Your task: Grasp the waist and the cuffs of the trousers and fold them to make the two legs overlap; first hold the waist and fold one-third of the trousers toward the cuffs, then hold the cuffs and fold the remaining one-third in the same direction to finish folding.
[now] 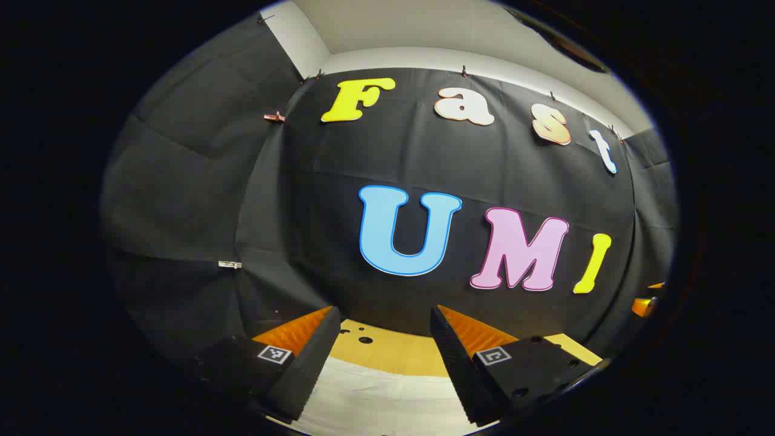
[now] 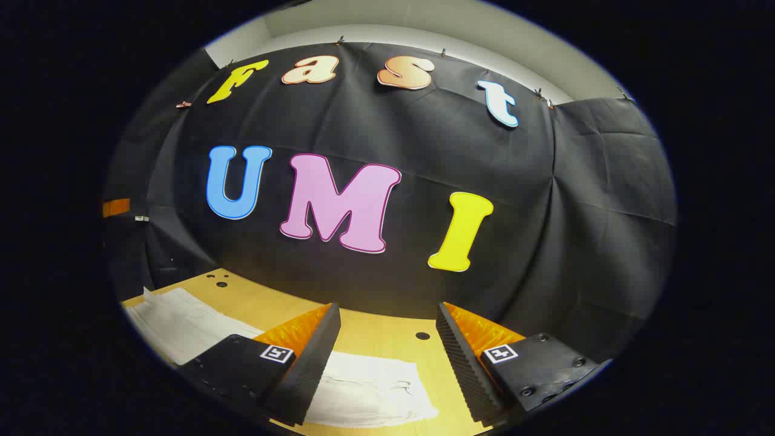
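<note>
Both your tools stand released, nothing between the fingers. Left tool [image 1: 384, 363]: trousers [image 1: 387, 393] lie flat on the surface [image 1: 393, 348] right under and between the fingers. Right tool [image 2: 387, 363]: trousers [image 2: 369, 387] spread below and away to your left, pale cloth ending short of the far finger. No fold looks started; leg overlap and both thirds seem still ahead. Beyond, bare surface [image 2: 363, 327].
</note>
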The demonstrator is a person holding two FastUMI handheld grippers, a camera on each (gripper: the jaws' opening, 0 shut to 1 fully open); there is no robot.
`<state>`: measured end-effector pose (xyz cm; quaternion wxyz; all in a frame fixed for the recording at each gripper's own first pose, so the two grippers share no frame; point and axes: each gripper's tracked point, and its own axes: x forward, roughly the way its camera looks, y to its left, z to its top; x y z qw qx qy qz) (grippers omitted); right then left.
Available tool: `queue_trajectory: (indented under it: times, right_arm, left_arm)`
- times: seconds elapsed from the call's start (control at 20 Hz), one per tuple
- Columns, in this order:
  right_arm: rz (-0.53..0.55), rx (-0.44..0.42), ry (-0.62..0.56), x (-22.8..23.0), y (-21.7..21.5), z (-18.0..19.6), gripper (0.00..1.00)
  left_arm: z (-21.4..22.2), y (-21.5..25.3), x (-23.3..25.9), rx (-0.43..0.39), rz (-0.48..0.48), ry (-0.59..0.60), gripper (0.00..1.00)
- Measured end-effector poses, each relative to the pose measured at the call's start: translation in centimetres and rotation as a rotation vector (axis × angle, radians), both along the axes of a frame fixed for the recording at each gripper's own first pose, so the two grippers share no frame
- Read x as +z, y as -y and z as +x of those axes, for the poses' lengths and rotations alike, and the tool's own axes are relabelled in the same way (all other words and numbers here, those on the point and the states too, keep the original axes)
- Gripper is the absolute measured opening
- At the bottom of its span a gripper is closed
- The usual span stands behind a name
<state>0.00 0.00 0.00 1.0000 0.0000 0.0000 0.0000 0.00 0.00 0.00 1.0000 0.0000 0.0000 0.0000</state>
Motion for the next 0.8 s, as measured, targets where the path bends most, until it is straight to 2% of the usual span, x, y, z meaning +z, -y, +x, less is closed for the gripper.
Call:
queue_trajectory:
  times: [0.15,0.35,0.5,0.7,0.8]
  right_arm:
    - [0.007,-0.009,-0.008,-0.2,0.2,-0.4,0.98]
    - [0.013,-0.017,-0.020,-0.6,0.6,-0.8,0.97]
    - [0.016,-0.014,-0.030,-0.8,0.5,-1.0,0.97]
    - [0.018,-0.011,-0.034,-0.9,0.5,-1.2,0.97]
    - [-0.011,-0.007,-0.053,-1.8,0.7,-1.3,0.98]
  left_arm:
    - [0.0,0.0,-0.5,-0.010,-0.014,-0.015,0.95]
    - [-0.1,-0.6,-1.6,-0.014,-0.119,-0.053,0.95]
    - [-0.2,-1.3,-2.1,0.001,-0.149,-0.074,0.93]
    - [-0.6,-1.4,-2.1,-0.003,-0.145,-0.075,0.93]
    - [-1.0,-1.5,-2.8,-0.026,-0.088,-0.090,0.93]
